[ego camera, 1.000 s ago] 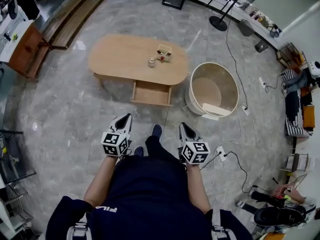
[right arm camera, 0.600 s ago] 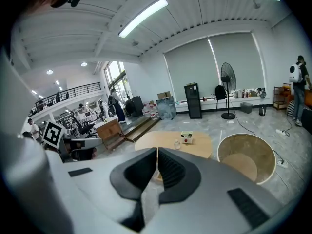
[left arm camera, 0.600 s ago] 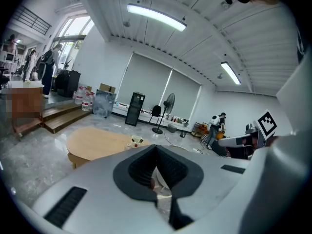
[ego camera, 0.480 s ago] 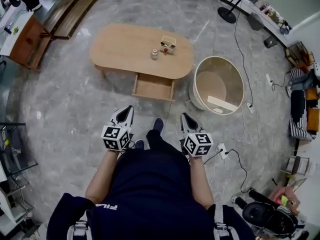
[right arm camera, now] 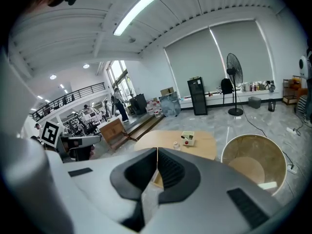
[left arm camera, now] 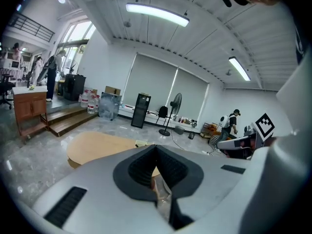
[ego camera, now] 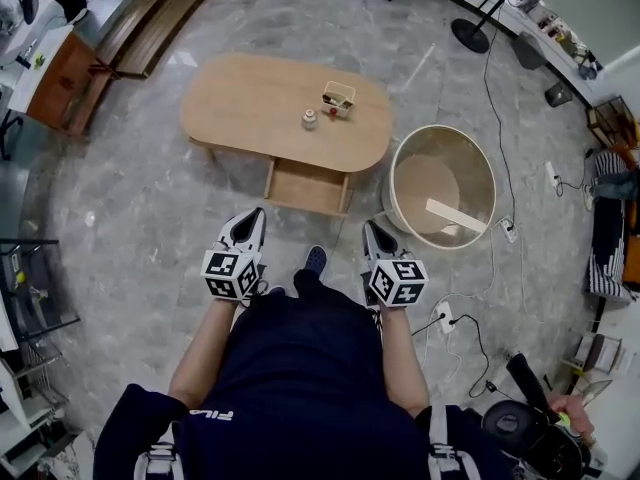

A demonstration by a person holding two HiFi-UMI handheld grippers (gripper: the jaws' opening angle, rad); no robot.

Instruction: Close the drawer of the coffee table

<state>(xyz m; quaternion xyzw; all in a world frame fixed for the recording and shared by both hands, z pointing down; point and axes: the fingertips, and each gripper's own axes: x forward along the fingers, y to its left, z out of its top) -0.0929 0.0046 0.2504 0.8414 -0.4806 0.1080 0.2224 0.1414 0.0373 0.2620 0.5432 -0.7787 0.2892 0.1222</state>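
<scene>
The fingers point(left arm camera: 139, 172) of the left gripper point(ego camera: 254, 216) are pressed together with nothing between them, and so are those of the right gripper point(ego camera: 371, 228). Both are held out in front of the person, well apart from the coffee table point(ego camera: 250, 98). Its drawer point(ego camera: 306, 190) stands pulled out on the near side and looks empty. On the surface sit a small jar point(ego camera: 310, 119) and a small box point(ego camera: 338, 96) showing a spot of red. Just beside the table, a round tub point(ego camera: 440, 128) holds a pale flat strip point(ego camera: 455, 215)
</scene>
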